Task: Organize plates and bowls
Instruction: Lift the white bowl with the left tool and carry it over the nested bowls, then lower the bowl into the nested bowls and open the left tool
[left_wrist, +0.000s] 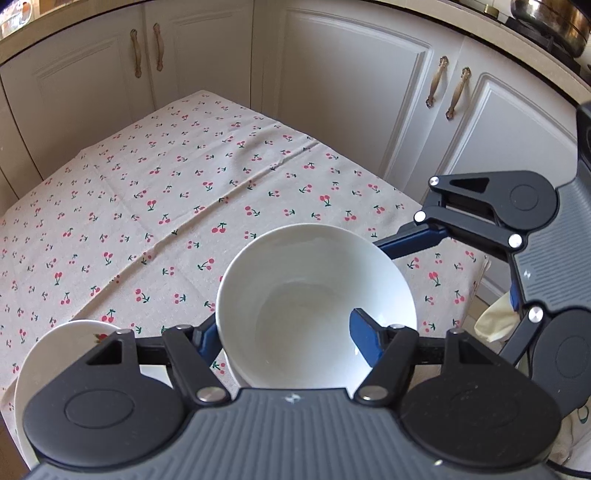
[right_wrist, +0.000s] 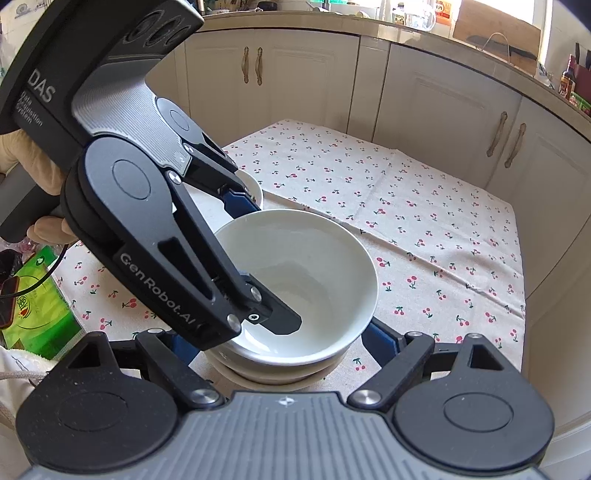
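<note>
Your left gripper (left_wrist: 284, 332) pinching the white bowl's (left_wrist: 314, 288) wall, your right gripper (right_wrist: 280, 343) spread around the stack, cherry-print tablecloth (left_wrist: 166, 192) beneath.

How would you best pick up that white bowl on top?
By its rim. The white bowl sits upright and open on another dish, so come from above, one finger inside the wall and one outside, as the left gripper does now.
</note>
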